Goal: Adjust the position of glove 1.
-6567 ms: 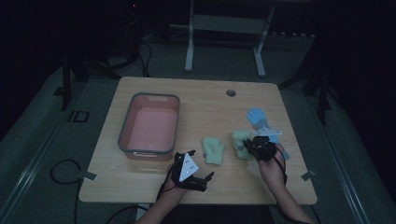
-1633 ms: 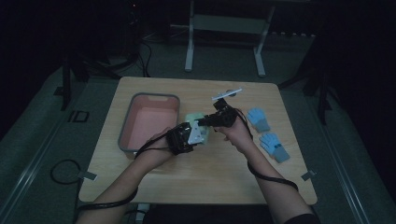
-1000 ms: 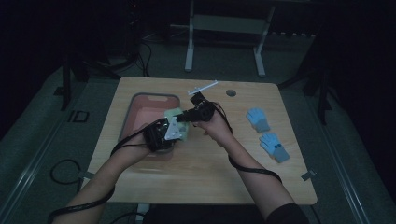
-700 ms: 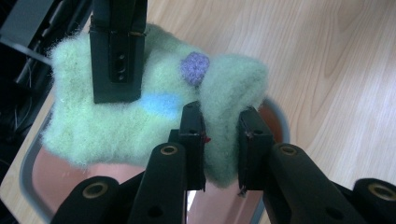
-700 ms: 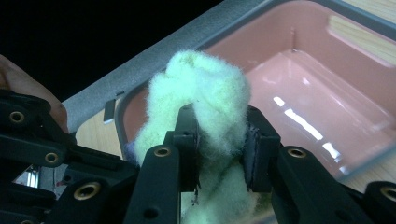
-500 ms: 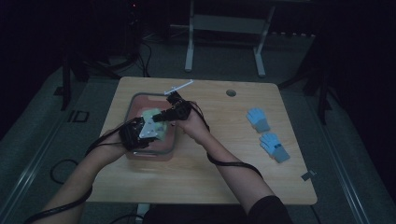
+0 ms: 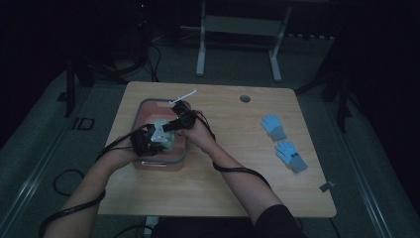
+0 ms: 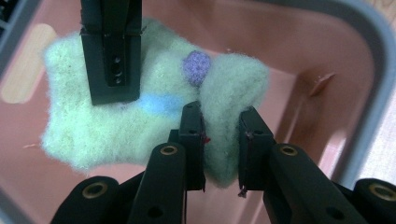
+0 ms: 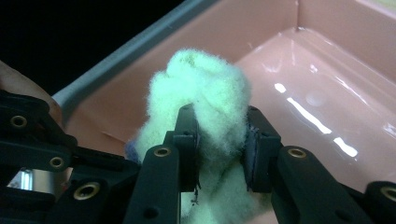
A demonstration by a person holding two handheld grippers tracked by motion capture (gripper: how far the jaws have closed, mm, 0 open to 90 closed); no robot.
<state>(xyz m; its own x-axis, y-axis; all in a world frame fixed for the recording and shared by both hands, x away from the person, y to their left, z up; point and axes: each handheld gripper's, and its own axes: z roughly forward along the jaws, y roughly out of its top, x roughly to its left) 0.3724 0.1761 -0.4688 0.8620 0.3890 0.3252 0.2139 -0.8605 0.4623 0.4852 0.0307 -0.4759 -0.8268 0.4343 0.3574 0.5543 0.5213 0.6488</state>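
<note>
A pale green fuzzy glove bundle (image 7: 165, 135) with a blue stripe and a purple dot (image 8: 196, 66) hangs inside the pink bin (image 7: 142, 104), held from both sides. My left gripper (image 8: 219, 144) is shut on one fluffy fold of it; in the high view that gripper (image 7: 156, 139) sits at the bin's near left. My right gripper (image 9: 219, 148) is shut on another clump of the same green glove, low above the bin's glossy floor (image 9: 327, 93). One right jaw comes down from the top of the left gripper view onto the glove.
The bin has a grey rim (image 8: 373, 51) and stands on the left part of the wooden table (image 7: 233, 173). Two blue gloves (image 7: 273, 127) (image 7: 291, 155) lie near the right edge. A round hole (image 7: 244, 98) is at the back. Cables trail from both grippers.
Both hands have carried the green glove bundle leftward from the table's middle to over the bin and lowered it inside. Both grips have held.
</note>
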